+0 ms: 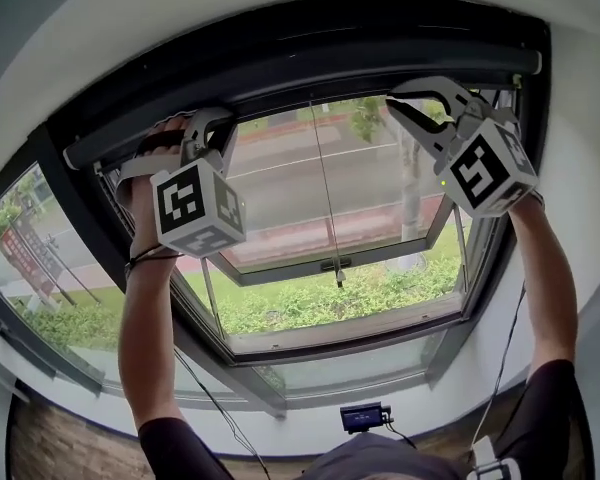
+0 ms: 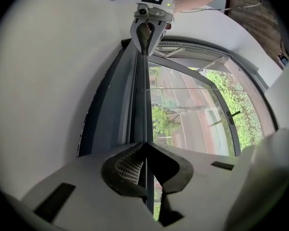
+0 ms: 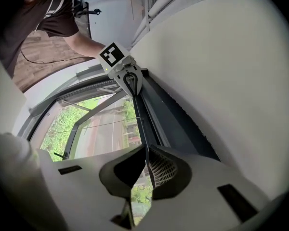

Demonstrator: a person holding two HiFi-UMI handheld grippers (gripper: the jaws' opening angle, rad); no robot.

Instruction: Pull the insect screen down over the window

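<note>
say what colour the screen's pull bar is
Dark grey pull bar, clearest in the left gripper view.

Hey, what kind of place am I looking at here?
Most likely a room indoors, above street level. A dark-framed window sits in a white wall, a screen bar runs along its top, and the road and hedge lie below outside.

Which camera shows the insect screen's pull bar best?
The head view: the pull bar shows along its whole length. Both gripper views show only its thin edge running away, clamped between the fingers.
</note>
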